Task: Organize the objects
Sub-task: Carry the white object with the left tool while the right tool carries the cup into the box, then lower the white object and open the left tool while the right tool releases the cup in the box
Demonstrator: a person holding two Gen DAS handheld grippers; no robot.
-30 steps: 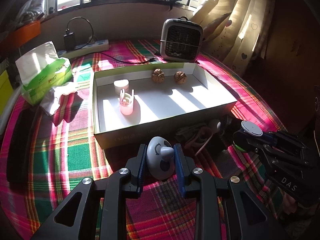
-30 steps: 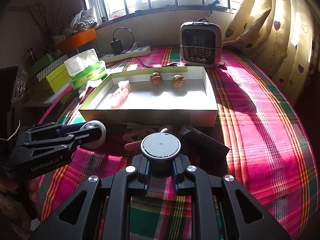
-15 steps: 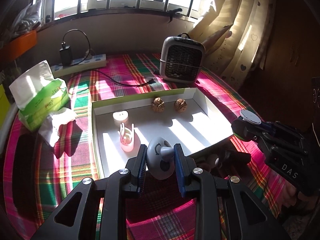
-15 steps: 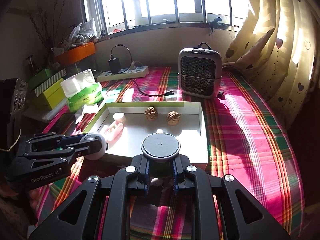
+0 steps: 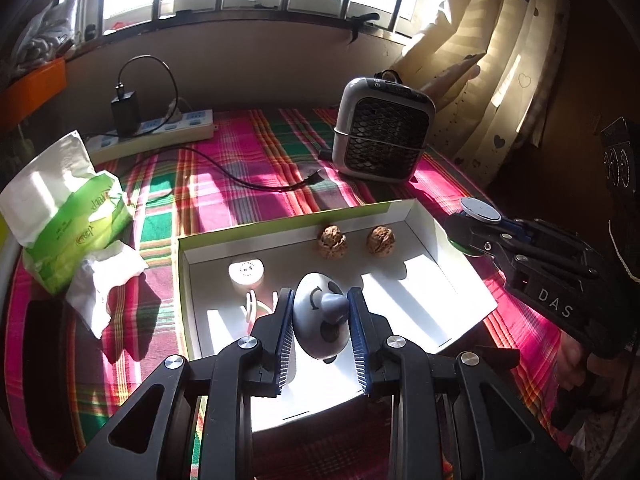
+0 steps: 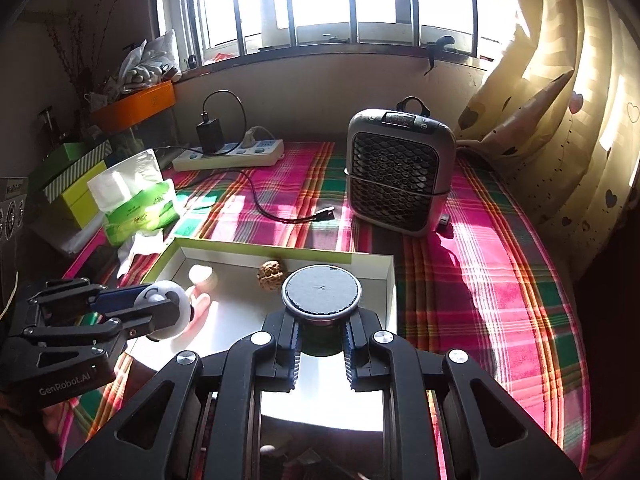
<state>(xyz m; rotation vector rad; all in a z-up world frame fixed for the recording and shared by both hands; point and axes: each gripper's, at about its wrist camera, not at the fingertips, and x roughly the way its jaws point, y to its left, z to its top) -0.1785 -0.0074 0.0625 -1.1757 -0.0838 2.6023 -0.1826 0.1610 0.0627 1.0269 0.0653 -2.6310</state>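
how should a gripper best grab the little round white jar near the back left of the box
Grip the white jar across its round sides, coming from above with fingers either side of the lid. It stands upright on the box floor; the back wall is close behind and the pink holder sits just in front, so a level approach looks crowded.

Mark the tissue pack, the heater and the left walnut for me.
tissue pack (image 5: 76,228), left wrist view, green wrapper face.
heater (image 6: 394,184), right wrist view, front grille.
left walnut (image 5: 331,241), left wrist view, shell middle.
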